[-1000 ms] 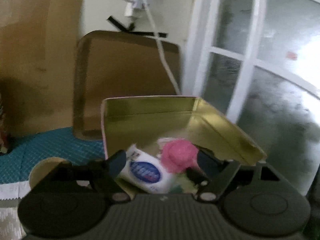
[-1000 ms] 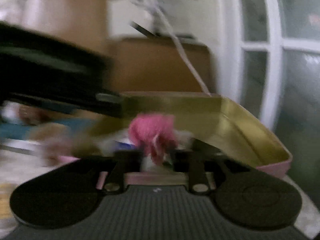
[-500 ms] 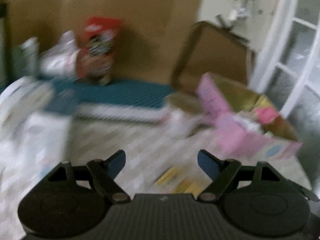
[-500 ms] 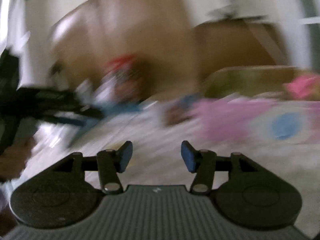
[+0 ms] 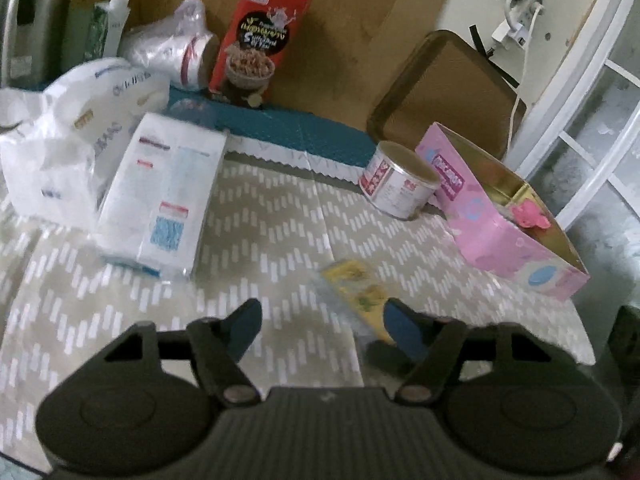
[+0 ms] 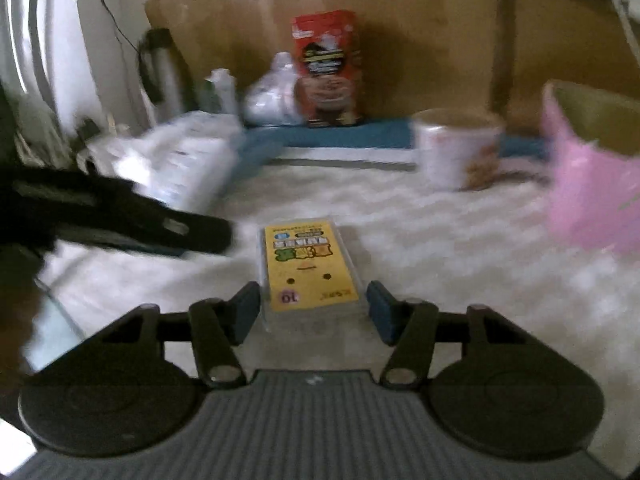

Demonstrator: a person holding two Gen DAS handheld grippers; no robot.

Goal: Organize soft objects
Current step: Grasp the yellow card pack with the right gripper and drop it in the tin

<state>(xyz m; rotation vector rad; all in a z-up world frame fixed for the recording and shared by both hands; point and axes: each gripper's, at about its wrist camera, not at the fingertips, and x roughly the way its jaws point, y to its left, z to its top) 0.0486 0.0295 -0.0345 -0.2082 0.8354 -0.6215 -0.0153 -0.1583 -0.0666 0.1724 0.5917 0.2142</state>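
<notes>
While the right gripper (image 6: 313, 306) hangs low over the tablecloth (image 5: 280, 240), its blue fingers (image 6: 246, 312) stand apart on either side of the near end of a yellow packet (image 6: 310, 264), neither pad clearly touching it (the wrapper's clear edge blurs the margin). This packet lies flat on the patterned cloth toward the front edge of the surface, its long side running away from the camera. In the left wrist view the same yellow packet (image 5: 360, 288) sits just ahead of the left gripper (image 5: 320, 322), whose fingers are also spread wide and grip nothing.

At the right edge of the surface stands a pink box (image 5: 500, 224), open at the top with a gold lining, and a pink soft object (image 5: 528, 214) rests inside it near the far wall. Just beside the box's left end sits a round tin (image 5: 396, 184). A large white pack (image 5: 160, 196) lies flat toward the left side, touching a crumpled white plastic bag (image 5: 68, 128). Along the back edge, on a teal mat (image 5: 288, 128), a red cereal box (image 5: 260, 40) stands upright against a brown board, with a brown tray (image 5: 444, 92) leaning near the back right corner.
</notes>
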